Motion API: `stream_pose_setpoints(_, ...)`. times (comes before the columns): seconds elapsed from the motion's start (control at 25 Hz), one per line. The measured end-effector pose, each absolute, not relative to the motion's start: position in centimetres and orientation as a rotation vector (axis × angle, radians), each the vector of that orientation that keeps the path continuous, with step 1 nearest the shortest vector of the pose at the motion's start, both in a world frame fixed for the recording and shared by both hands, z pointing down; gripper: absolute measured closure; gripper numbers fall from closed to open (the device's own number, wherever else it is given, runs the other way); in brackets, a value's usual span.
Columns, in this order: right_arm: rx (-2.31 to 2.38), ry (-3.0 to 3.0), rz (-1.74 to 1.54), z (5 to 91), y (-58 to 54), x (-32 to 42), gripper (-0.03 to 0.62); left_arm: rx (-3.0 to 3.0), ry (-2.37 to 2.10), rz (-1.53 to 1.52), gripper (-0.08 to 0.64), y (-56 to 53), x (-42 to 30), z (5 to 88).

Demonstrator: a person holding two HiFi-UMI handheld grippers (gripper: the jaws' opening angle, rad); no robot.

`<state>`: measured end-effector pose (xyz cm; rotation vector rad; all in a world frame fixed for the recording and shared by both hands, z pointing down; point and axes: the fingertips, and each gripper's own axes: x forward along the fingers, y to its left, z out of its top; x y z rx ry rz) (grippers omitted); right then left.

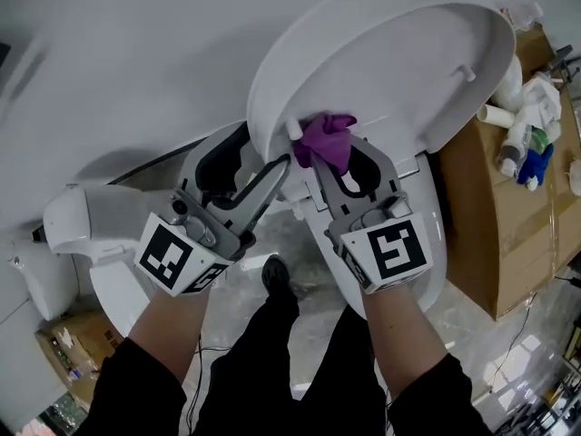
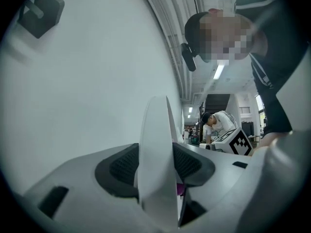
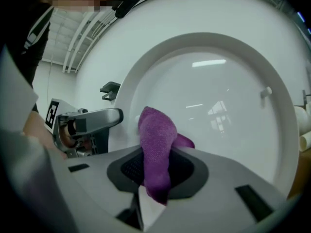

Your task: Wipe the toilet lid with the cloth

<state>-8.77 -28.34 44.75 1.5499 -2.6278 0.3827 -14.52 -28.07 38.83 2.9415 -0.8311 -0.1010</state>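
The white toilet lid [image 1: 399, 62] stands raised against the wall. My left gripper [image 1: 286, 148] is shut on the lid's left rim, which runs edge-on between its pads in the left gripper view [image 2: 155, 154]. My right gripper [image 1: 340, 153] is shut on a bunched purple cloth [image 1: 327, 139] and holds it at the lower left of the lid's inner face. In the right gripper view the cloth [image 3: 156, 140] sticks up out of the jaws in front of the glossy lid [image 3: 223, 96], with the left gripper [image 3: 90, 123] just to its left. A sliver of the cloth [image 2: 180, 189] shows past the rim.
The toilet bowl [image 1: 431, 262] lies under my right hand. A cardboard box [image 1: 508, 207] with bottles [image 1: 526, 125] stands close on the right. Another white fixture [image 1: 82, 221] sits at the left, a small box [image 1: 68, 352] below it. A person [image 2: 218, 123] bends over far behind.
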Motion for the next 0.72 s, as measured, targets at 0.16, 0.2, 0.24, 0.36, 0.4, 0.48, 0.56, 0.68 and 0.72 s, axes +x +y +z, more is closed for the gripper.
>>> stream_pose_setpoints(0.16, 1.576, -2.648, 0.367, 44.9, -27.9, -10.8, 0.495, 2.964, -0.761, -0.099, 0.339, -28.1, -14.3, 39.1)
stream_pose_setpoints(0.2, 1.569, -2.663, 0.359, 44.9, -27.7, -11.2, 0.495, 2.965, -0.756, -0.096, 0.337, -28.1, -14.3, 39.1)
stream_pose_setpoints(0.24, 1.557, -2.677, 0.353, 44.9, -27.6, -11.4, 0.495, 2.964, -0.756, -0.091, 0.337, -28.0, -14.4, 39.2)
stream_pose_setpoints(0.36, 1.527, -2.686, 0.341, 44.8, -27.5, -10.2, 0.495, 2.957, -0.778, -0.065, 0.337, -27.7, -14.3, 39.4)
stream_pose_setpoints(0.4, 1.524, -2.676, 0.342, 44.8, -27.7, -9.2, 0.495, 2.951, -0.797, -0.052, 0.337, -27.7, -14.3, 39.6)
stream_pose_setpoints(0.48, 1.534, -2.637, 0.341, 45.3, -28.4, -6.5, 0.495, 2.924, -0.857, -0.025, 0.337, -27.7, -14.5, 40.2)
stream_pose_setpoints(0.56, 1.540, -2.621, 0.333, 45.7, -29.1, -3.4, 0.495, 2.868, -0.941, -0.013, 0.337, -27.9, -14.7, 41.2)
stream_pose_setpoints(0.68, 1.513, -2.641, 0.310, 46.2, -30.1, 0.8, 0.495, 2.782, -1.078, 0.020, 0.337, -28.2, -14.8, 43.0)
stream_pose_setpoints(0.72, 1.503, -2.643, 0.309, 46.4, -30.4, 2.1, 0.495, 2.758, -1.122, 0.041, 0.337, -28.3, -14.8, 43.7)
